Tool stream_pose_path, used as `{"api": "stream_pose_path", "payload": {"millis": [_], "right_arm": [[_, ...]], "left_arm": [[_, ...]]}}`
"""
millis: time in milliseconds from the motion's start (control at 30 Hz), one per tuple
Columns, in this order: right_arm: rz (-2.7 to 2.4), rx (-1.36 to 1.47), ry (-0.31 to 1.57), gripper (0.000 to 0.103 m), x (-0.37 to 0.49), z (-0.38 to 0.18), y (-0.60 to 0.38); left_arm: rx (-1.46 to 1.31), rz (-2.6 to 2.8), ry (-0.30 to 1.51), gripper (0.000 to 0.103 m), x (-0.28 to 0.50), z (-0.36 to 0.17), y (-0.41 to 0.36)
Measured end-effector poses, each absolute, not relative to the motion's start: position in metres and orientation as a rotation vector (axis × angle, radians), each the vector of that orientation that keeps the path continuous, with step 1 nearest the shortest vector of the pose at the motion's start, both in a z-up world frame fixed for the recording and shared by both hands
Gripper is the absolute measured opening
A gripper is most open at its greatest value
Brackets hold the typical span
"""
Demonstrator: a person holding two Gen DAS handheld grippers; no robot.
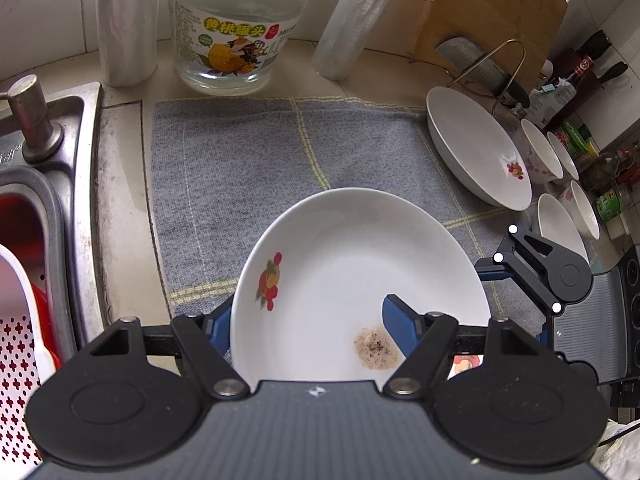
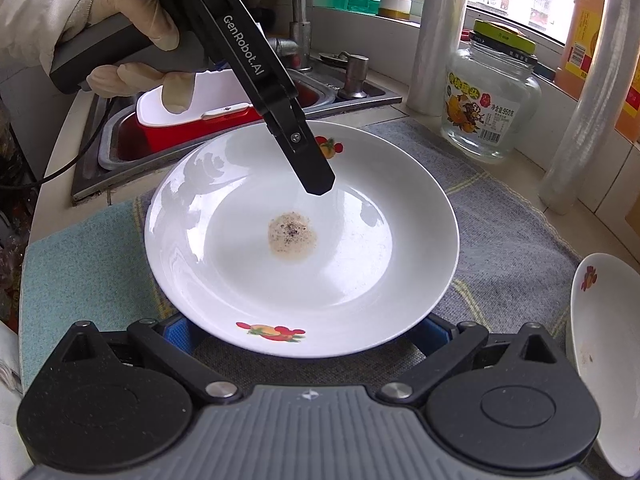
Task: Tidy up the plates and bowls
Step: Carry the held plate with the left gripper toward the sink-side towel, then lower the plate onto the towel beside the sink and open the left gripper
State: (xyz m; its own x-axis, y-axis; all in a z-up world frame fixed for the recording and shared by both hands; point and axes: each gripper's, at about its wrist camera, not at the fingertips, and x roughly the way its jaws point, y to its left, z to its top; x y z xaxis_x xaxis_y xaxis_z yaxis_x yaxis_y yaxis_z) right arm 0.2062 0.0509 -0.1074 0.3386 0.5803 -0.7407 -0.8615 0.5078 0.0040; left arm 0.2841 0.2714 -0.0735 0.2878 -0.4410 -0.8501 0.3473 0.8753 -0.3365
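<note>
White ceramic plate (image 1: 360, 280) with fruit decals and a brown speckled stain fills the near centre of the left wrist view, tilted over the grey checked cloth (image 1: 260, 160). Left gripper (image 1: 308, 328) is clamped on the plate's near rim: one blue pad behind the plate on the left, the other lying on its inner face beside the stain. Far right on the cloth, a second white fruit-decal plate (image 1: 476, 152) leans, with a row of small white floral bowls (image 1: 552, 184) just beyond it. Right gripper (image 1: 520, 268) shows at right, near the held plate's edge. Clear glass jar with a peach label (image 1: 236, 28) stands far centre; steel sink (image 1: 48, 168) at left.

Right wrist view: same stained plate (image 2: 300, 240) sits centre over the cloth (image 2: 500, 240). Left gripper's black finger (image 2: 308, 160) reaches down from the far left onto the plate's inner slope, held by a gloved hand (image 2: 120, 40). Right gripper (image 2: 304, 336) is spread wide, blue pads apart and low under the plate's near rim; contact cannot be told. Other fruit-decal plate (image 2: 604, 360) leans at the right edge. Jar (image 2: 488, 96) far right, sink (image 2: 160, 136) far left.
</note>
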Motion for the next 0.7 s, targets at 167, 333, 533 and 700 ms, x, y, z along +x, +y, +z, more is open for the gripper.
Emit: {"api": "stream_pose_path", "payload": {"millis": [167,333,533,700], "right_arm": [[0.969,-0.438,0.756,0.103,0.204,-0.109,0.052],[0.955,-0.45,0.754,0.103,0.2,-0.106,0.051],[0.891,-0.417,0.774,0.103,0.197,-0.095,0.033],[0.804,-0.404,0.777,0.103,0.186,-0.081,0.022]], "left_arm": [[-0.083,-0.511,1.151,0.073,0.281,-0.078,0.271],[-0.047,-0.474,1.082,0.08,0.269,-0.072,0.272],[0.092,-0.402,0.913,0.095,0.239,-0.042,0.263],[0.162,-0.373,0.784,0.101,0.21,-0.021,0.244]]}}
